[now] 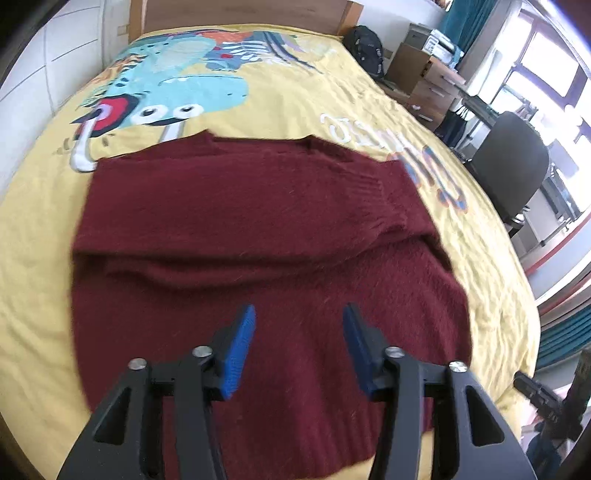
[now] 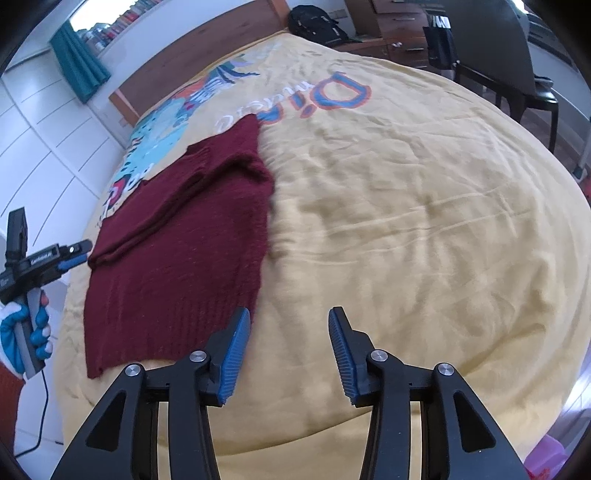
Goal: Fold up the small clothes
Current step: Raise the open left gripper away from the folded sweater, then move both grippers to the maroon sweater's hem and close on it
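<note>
A dark red knitted sweater [image 1: 258,229] lies flat on the yellow bed cover, both sleeves folded in across its body. My left gripper [image 1: 299,317] is open and empty, hovering above the sweater's lower half. In the right wrist view the sweater [image 2: 184,236] lies at the left. My right gripper [image 2: 288,321] is open and empty, above the bare cover just right of the sweater's hem corner. The left gripper [image 2: 74,254] also shows at the far left of that view, held in a gloved hand.
The yellow bed cover [image 2: 406,221] has a cartoon print [image 1: 166,88] near the wooden headboard [image 1: 240,14]. A black backpack [image 1: 365,44], drawers [image 1: 432,96] and a black office chair [image 1: 513,177] stand beside the bed on the right.
</note>
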